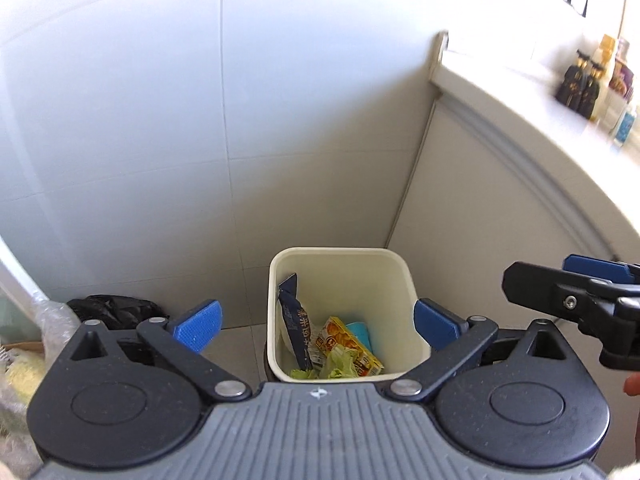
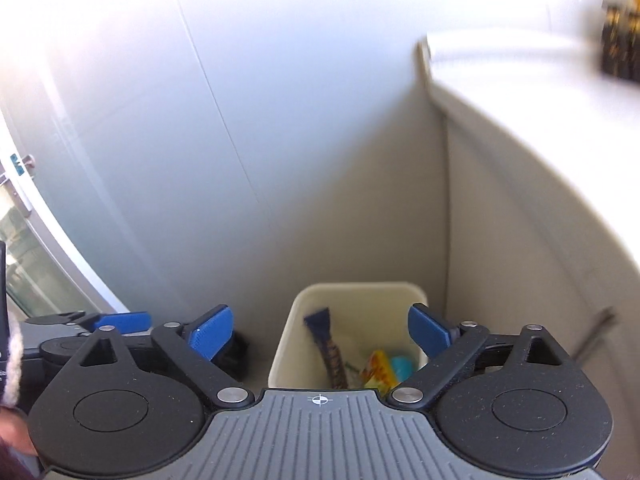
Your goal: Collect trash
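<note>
- Below both cameras, in the corner where the tiled wall meets a pale cabinet, stands the cream bin [image 1: 340, 256], upright on the floor and uncovered.
- Inside it lie a dark blue snack wrapper [image 1: 291, 316] leaning on the left wall, a yellow and orange box [image 1: 348, 344], a turquoise item [image 1: 360, 330] and green leafy scraps [image 1: 340, 364].
- Left hand-held gripper [image 1: 316, 320]: jaws spread wide, nothing between the blue pads.
- Right hand-held gripper [image 2: 320, 330]: jaws equally wide and empty, with the bin showing through the gap.
- Judged from this, a drop-off step looks finished: the trash is in the bin and neither tool carries anything.
- A black crumpled bag [image 1: 116, 308] sits on the floor left of the bin, near a clear plastic bundle [image 1: 28, 336].
- Next probably calls for finding another loose piece, perhaps that bag, and lowering one open gripper around it before closing.
</note>
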`<control>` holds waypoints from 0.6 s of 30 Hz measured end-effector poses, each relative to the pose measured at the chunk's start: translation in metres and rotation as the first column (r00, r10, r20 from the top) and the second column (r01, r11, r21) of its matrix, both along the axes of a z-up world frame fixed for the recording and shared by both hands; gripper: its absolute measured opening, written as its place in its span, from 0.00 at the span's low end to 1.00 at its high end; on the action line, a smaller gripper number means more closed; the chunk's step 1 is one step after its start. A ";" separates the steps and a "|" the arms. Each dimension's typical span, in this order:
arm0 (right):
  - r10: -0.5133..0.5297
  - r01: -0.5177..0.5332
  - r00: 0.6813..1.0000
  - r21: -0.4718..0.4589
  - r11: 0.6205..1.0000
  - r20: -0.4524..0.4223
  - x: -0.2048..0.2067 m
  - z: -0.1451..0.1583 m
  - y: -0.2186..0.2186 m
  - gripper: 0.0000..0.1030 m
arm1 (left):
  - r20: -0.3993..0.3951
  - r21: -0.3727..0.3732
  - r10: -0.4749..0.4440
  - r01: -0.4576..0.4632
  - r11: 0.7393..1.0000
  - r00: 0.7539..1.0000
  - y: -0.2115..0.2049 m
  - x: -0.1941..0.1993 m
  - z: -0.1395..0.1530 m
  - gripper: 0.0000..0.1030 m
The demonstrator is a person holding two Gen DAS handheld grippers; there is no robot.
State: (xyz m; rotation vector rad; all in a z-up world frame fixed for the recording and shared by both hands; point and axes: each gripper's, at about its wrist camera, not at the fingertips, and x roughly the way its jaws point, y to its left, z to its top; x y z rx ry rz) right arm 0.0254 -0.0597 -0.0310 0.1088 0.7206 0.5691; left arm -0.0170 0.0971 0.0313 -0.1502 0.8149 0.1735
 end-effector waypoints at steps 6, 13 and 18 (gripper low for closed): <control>-0.109 0.111 0.989 -0.020 0.994 0.096 -0.038 0.031 -0.025 0.98 | 0.016 0.047 0.040 -0.041 0.998 0.999 -0.017 -0.016 0.021 1.00; -0.205 0.216 0.967 -0.062 0.974 0.148 -0.053 0.046 -0.046 1.00 | 0.046 0.085 0.044 -0.048 0.995 0.998 -0.041 -0.027 0.035 1.00; -0.231 0.249 0.956 -0.084 0.965 0.180 -0.057 0.047 -0.049 1.00 | 0.059 0.102 0.036 -0.042 0.994 0.998 -0.055 -0.031 0.042 1.00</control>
